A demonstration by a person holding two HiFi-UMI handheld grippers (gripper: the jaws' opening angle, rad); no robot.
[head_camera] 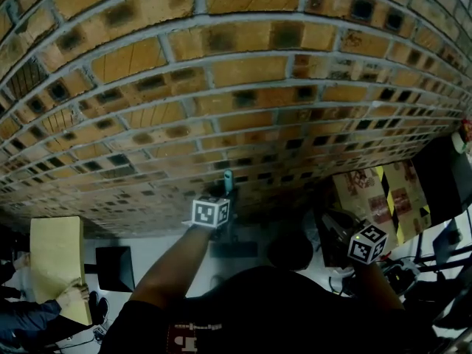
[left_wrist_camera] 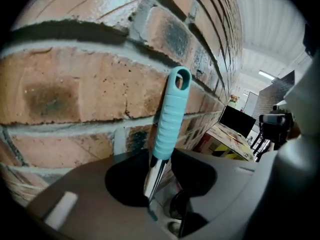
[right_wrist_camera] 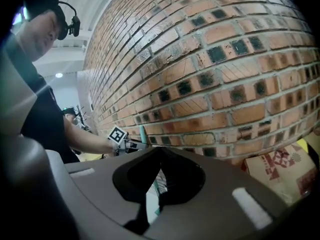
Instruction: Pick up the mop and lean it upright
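While the left claw [left_wrist_camera: 160, 170] has its jaws set apart, the mop's [left_wrist_camera: 169, 121] bare metal shaft [left_wrist_camera: 155, 176] stands upright in the gap. It sits closer to the jaw at the left of that claw's own view, and the pads do not press on it from both sides. Above the jaws the shaft runs into a ribbed teal grip [left_wrist_camera: 171, 115] with a hanging hole at its top. The grip leans a little to the right, close against the brick wall [left_wrist_camera: 75, 84]. The mop's head shows in no view.

The right claw [right_wrist_camera: 160, 156] is held well off to the right of the mop. Its jaw tips meet and nothing is between them. Through the space lower down between its jaws a thin teal line of the mop shows, far off by the wall.

Below the right claw, against the foot of the wall, stands a printed cardboard box [right_wrist_camera: 285, 166]. At the far left of the head view another person's hand [head_camera: 74, 295] holds a yellow board [head_camera: 56, 260].
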